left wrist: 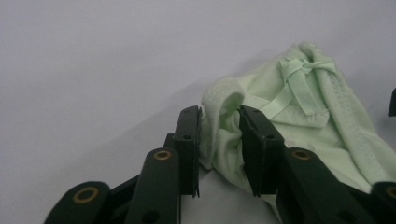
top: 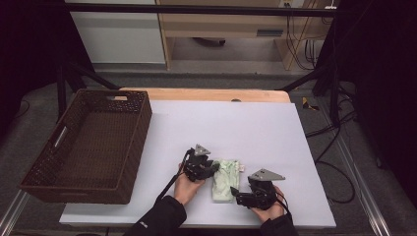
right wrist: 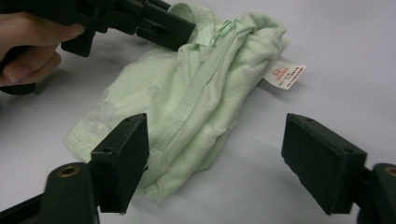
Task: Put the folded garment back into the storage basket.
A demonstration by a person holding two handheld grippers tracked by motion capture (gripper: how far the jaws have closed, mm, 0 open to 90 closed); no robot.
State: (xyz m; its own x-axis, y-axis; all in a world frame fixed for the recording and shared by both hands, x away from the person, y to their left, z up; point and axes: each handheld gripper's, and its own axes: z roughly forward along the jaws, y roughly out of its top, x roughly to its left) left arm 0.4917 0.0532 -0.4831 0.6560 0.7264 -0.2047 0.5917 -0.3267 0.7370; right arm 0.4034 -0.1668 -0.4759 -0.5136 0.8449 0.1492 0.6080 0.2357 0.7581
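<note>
1. High view: pale green garment (top: 225, 180) lying crumpled on the white surface (top: 255, 128), near the front edge, between left gripper (top: 212, 168) and right gripper (top: 235, 192); woven basket (top: 88, 147) standing well apart at the left.
2. Left gripper view: fingers (left wrist: 189, 149) pressed from both sides on a raised fold at the garment's hem, cloth bunched between them; small ribbon bow (left wrist: 303, 74) lying just beyond the grip.
3. Right gripper view: fingers (right wrist: 122, 161) standing wide apart, one resting against the near corner of the cloth, the other (right wrist: 322, 161) clear of it over bare surface; nothing clamped. White label (right wrist: 284, 74) sticking out at the garment's far side.
4. Step in hand, as judged: securing two holds on the garment, one taken, one pending.
5. Next move, as judged: shifting the right fingers to straddle the near edge, then closing on a single fold; afterwards lifting both hands together, likely toward folding or the basket. Risk: pinching too little cloth and losing the corner.
</note>
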